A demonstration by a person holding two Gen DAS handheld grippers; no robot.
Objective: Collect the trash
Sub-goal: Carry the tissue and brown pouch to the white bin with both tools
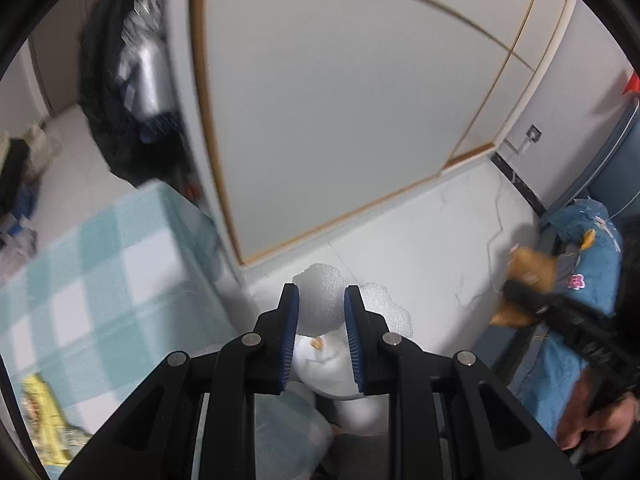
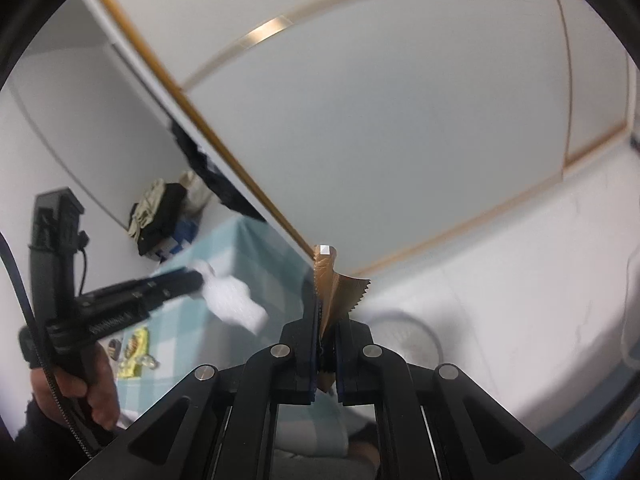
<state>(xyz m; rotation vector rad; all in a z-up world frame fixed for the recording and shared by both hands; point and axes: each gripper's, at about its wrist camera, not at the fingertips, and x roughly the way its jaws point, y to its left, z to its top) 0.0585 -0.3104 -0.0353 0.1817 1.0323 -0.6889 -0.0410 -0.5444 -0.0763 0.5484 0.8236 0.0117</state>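
Left gripper (image 1: 321,300) clamped on crumpled white foam sheet (image 1: 320,280); right gripper (image 2: 327,320) pinched tight on brown serrated-edge paper wrapper (image 2: 334,284). Both pieces held in air, over white floor (image 1: 420,248).

Advice: keep both grips firm, carry low, release only over bin; no bin seen.

Left: table with teal-white checked cloth (image 1: 100,280). Far: pale gold-trimmed sliding doors (image 1: 340,100). Frames motion-blurred.

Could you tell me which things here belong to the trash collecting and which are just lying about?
Job in hand:
- white foam piece in left gripper
- brown wrapper in right gripper

Lying about:
- checked cloth
- yellow packet
- blue bedding
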